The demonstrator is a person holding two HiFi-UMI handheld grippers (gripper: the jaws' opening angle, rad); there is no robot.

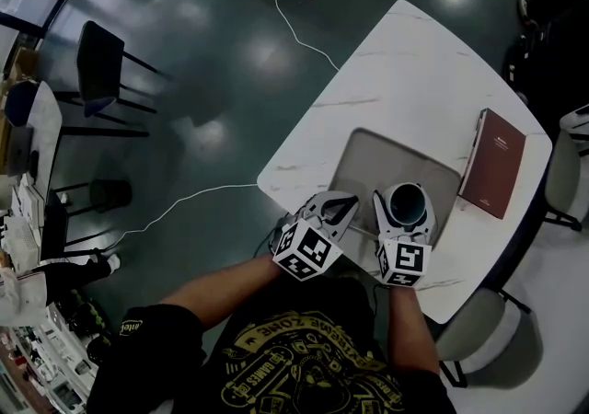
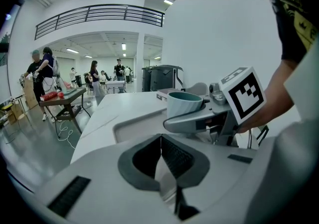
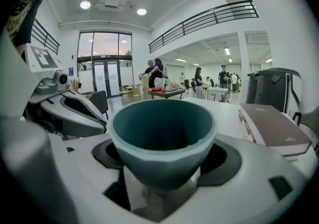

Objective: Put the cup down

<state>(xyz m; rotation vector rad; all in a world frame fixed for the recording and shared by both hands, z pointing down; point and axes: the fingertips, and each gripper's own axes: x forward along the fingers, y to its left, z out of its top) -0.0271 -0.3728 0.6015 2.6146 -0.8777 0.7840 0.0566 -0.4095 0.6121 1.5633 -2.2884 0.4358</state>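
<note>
- Your right gripper [image 1: 405, 201] has its jaws spread wide and clamped on the cup [image 3: 162, 138]. The dark pads press its sides at 3 and 9 o'clock.
- The cup stands upright, mouth up, over the near edge of the grey mat [image 1: 368, 159]. Its base is hidden behind the jaws, so you can't tell whether it touches the mat.
- Your left gripper [image 2: 160, 153] is closed on nothing, its ribbed black pads meeting in a line. It sits just beside the cup, at the cup's 9 o'clock in the head view.
- The cup is a smooth, matte teal bowl shape that tapers toward the foot, with a thick, paler rim.
- The mat is a soft-looking rounded rectangle on a white, faintly veined table [image 1: 405, 63].
- A maroon hardcover book [image 1: 492, 164] lies flat at the cup's 2 o'clock, apart from it, just off the mat.
</note>
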